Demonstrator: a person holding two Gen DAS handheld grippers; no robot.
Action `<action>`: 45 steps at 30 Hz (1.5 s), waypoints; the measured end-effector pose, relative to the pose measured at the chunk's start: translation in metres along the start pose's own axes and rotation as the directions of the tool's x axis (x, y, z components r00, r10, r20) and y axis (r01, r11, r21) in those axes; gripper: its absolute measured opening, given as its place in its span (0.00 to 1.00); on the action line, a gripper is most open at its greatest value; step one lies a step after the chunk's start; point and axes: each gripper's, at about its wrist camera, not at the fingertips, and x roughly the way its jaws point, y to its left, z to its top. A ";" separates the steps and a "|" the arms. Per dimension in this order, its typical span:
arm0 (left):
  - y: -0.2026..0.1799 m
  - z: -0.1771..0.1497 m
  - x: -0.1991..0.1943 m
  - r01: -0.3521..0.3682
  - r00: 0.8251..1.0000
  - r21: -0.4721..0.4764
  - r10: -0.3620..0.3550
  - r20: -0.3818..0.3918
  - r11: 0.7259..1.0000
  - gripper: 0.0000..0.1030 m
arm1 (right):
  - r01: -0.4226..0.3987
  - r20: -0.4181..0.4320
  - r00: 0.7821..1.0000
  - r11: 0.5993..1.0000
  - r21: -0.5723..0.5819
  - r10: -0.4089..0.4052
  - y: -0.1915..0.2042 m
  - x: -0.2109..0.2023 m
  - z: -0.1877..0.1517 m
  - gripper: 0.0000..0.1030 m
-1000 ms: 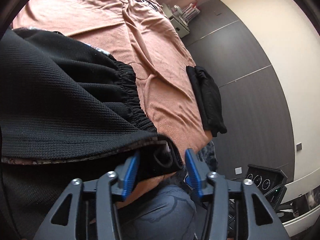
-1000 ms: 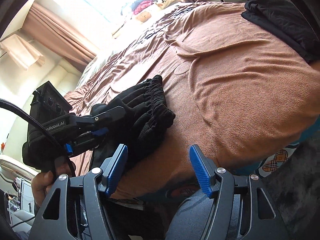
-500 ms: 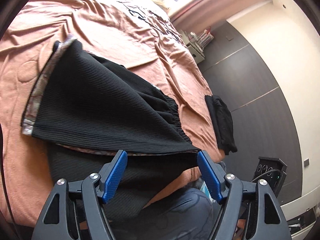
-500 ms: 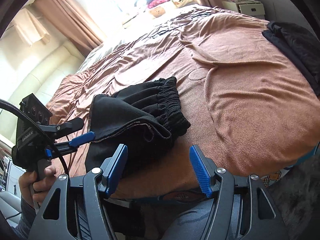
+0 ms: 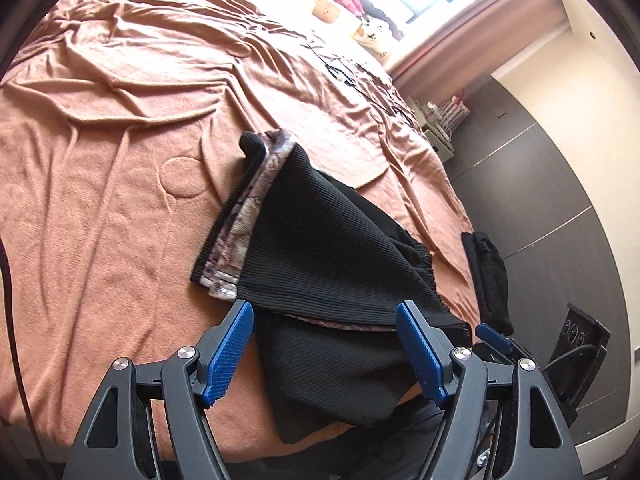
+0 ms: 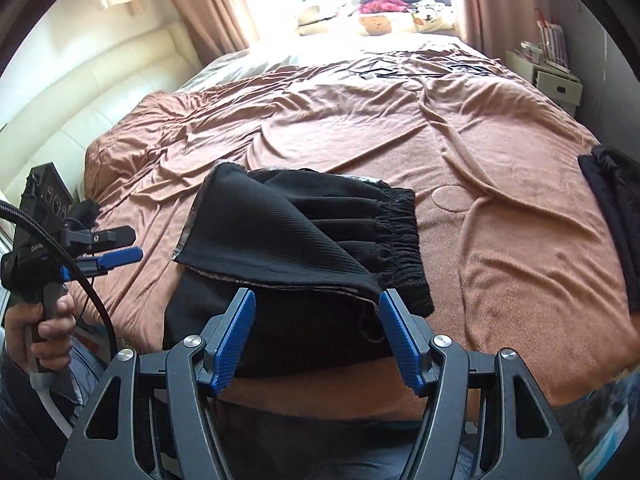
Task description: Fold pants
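Note:
Black ribbed pants [image 5: 328,248] lie folded on the brown bedspread [image 5: 120,200] near the bed's front edge. Their patterned inner hem [image 5: 248,216] shows at the left, and the elastic waistband [image 6: 400,236] at the right. My left gripper [image 5: 324,312] hovers just in front of the pants, open, with nothing pinched between its blue pads. In the right wrist view it [image 6: 116,246] hangs off to the left of the pants, held by a hand. My right gripper [image 6: 317,298] is open too, a little back from the fold's near edge and apart from the cloth.
A second black garment [image 6: 612,216] lies folded at the bed's right edge. Stuffed toys and pillows [image 6: 384,20] sit at the far end by the window. A white nightstand [image 6: 556,84] stands at the far right. A person's knees are below the bed edge.
The left gripper let go of the pants' edge, opened wider and drew back to the left. The top layer now lies flat. The right gripper rolled level and pulled back slightly.

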 end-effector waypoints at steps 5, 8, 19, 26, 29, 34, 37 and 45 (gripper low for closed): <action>0.022 0.020 -0.001 -0.011 1.000 0.009 0.011 0.005 1.000 0.73 | -0.009 -0.050 0.999 0.991 -0.135 0.003 0.032 0.026 0.010 0.61; 0.035 0.031 0.000 -0.016 1.000 0.008 0.016 0.006 1.000 0.73 | -0.011 -0.074 0.997 0.982 -0.189 -0.003 0.048 0.041 0.016 0.61; 0.079 0.054 -0.009 -0.033 0.999 -0.043 0.034 0.030 0.999 0.51 | -0.053 -0.154 0.988 0.938 -0.342 0.000 0.107 0.101 0.043 0.61; 0.109 0.055 -0.016 -0.057 0.998 -0.110 0.061 0.034 0.992 0.49 | -0.082 -0.224 0.974 0.905 -0.418 -0.015 0.134 0.147 0.049 0.54; 0.117 0.055 -0.018 -0.057 0.998 -0.129 0.061 0.032 0.990 0.49 | -0.088 -0.242 0.970 0.891 -0.445 -0.025 0.144 0.160 0.050 0.54; 0.121 0.056 -0.022 -0.041 0.999 -0.138 0.046 0.029 0.990 0.49 | -0.078 -0.255 0.965 0.863 -0.498 -0.060 0.157 0.180 0.049 0.52; 0.120 0.055 -0.025 -0.037 0.999 -0.134 0.041 0.032 0.990 0.49 | -0.088 -0.271 0.961 0.861 -0.500 -0.059 0.161 0.186 0.051 0.18; 0.115 0.057 -0.020 -0.037 0.999 -0.134 0.042 0.034 0.990 0.49 | -0.159 -0.232 0.969 0.925 -0.344 0.080 0.128 0.157 0.079 0.03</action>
